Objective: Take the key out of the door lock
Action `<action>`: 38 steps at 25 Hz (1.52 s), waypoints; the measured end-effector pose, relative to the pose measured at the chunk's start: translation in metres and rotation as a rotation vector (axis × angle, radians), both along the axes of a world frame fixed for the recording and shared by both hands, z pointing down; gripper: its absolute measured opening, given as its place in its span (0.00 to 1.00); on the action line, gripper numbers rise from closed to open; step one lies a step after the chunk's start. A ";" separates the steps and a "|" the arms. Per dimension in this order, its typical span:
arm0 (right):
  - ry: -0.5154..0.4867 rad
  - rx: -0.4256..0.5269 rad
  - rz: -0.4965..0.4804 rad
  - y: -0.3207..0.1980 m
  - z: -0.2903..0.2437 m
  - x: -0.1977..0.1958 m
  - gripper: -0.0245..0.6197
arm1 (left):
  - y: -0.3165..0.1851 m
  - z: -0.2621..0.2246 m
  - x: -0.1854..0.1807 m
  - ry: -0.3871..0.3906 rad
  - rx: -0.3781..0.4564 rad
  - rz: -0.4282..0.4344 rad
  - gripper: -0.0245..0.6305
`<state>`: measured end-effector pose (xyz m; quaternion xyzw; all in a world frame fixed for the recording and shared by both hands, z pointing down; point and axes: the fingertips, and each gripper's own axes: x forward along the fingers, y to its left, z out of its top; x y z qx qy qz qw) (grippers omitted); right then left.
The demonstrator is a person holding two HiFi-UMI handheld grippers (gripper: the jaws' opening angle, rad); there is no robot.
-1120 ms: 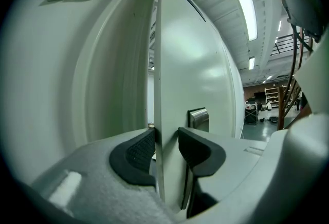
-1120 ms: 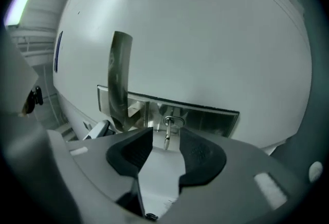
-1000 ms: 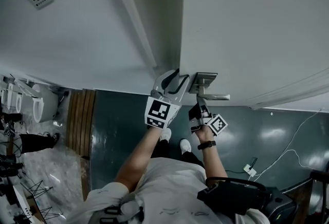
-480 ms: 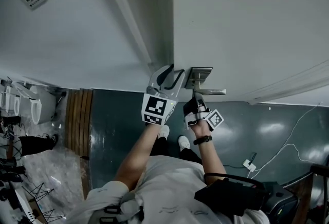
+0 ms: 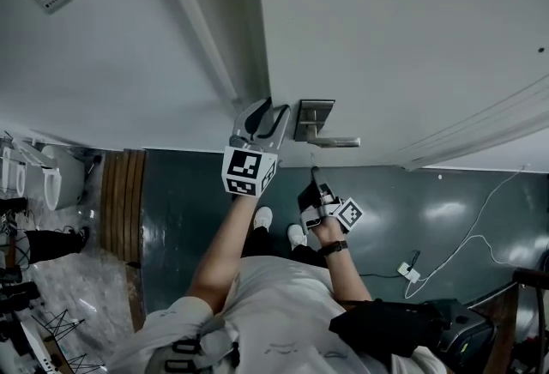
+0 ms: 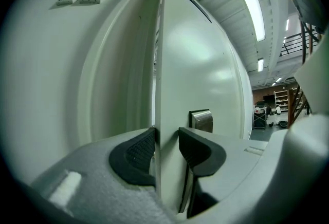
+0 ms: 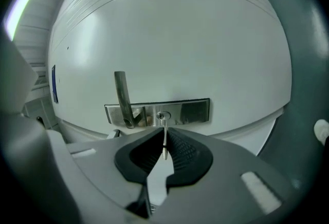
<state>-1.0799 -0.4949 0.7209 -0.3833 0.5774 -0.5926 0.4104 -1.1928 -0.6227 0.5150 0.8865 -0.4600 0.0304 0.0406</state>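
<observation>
The right gripper (image 5: 313, 182) was up against the shiny steel lock plate (image 5: 313, 119) a second ago. Now it has come back from the big white door (image 5: 386, 38), toward the person. Its jaws were half open then. Now they are pinched almost shut on the thin silver metal key (image 7: 164, 142).

From above there is a gap between this gripper and the plate, so the key looks to be out of the lock. In the right gripper view the key's tip lines up with the small round keyhole (image 7: 163, 115), so I cannot be fully sure it is clear. If it is, the main job is done.

The key is long and flat. Its long way runs straight from the gripper to the door. Its tip points at the keyhole and its back end sits between the black pads.

The left gripper (image 6: 167, 141) holds the door's edge, one pad on each side.
</observation>
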 end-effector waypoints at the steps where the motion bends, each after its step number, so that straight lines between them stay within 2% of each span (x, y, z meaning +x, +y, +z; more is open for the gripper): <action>1: 0.047 0.003 -0.023 0.004 0.000 0.005 0.08 | 0.000 0.001 -0.001 -0.003 -0.006 -0.012 0.26; 5: 0.316 0.072 -0.120 0.009 -0.023 0.027 0.08 | 0.010 0.005 -0.003 -0.022 -0.025 -0.058 0.26; 8: 0.501 0.133 -0.135 0.010 -0.046 0.048 0.08 | 0.027 0.007 -0.001 -0.029 -0.035 -0.063 0.26; 11: 0.650 0.153 -0.131 0.015 -0.063 0.065 0.08 | 0.050 0.010 0.002 -0.035 -0.045 -0.069 0.25; 12: 0.679 0.164 -0.132 0.018 -0.069 0.067 0.08 | 0.058 0.011 0.003 -0.035 -0.047 -0.072 0.25; 13: 0.693 0.179 -0.136 0.021 -0.076 0.068 0.08 | 0.067 0.012 0.005 -0.036 -0.049 -0.074 0.21; 15: 0.697 0.214 -0.144 0.026 -0.089 0.066 0.08 | 0.082 0.014 0.007 -0.033 -0.050 -0.070 0.05; 18: 0.706 0.256 -0.138 0.036 -0.105 0.059 0.08 | 0.104 0.017 0.012 -0.022 -0.054 -0.038 0.04; 21: 0.776 0.306 -0.119 0.051 -0.127 0.049 0.08 | 0.130 0.017 0.013 -0.010 -0.062 0.003 0.04; 26: 0.955 0.385 -0.127 0.075 -0.168 0.029 0.08 | 0.175 0.001 0.000 0.105 -0.082 0.014 0.04; 30: 1.172 0.446 -0.081 0.109 -0.202 0.016 0.08 | 0.210 -0.010 -0.012 0.080 -0.038 0.020 0.04; 34: 1.324 0.451 -0.022 0.146 -0.219 -0.007 0.08 | 0.245 -0.004 -0.028 0.071 -0.039 0.037 0.04; 38: 1.471 0.494 0.010 0.175 -0.237 -0.026 0.08 | 0.267 -0.005 -0.031 0.074 -0.009 0.051 0.04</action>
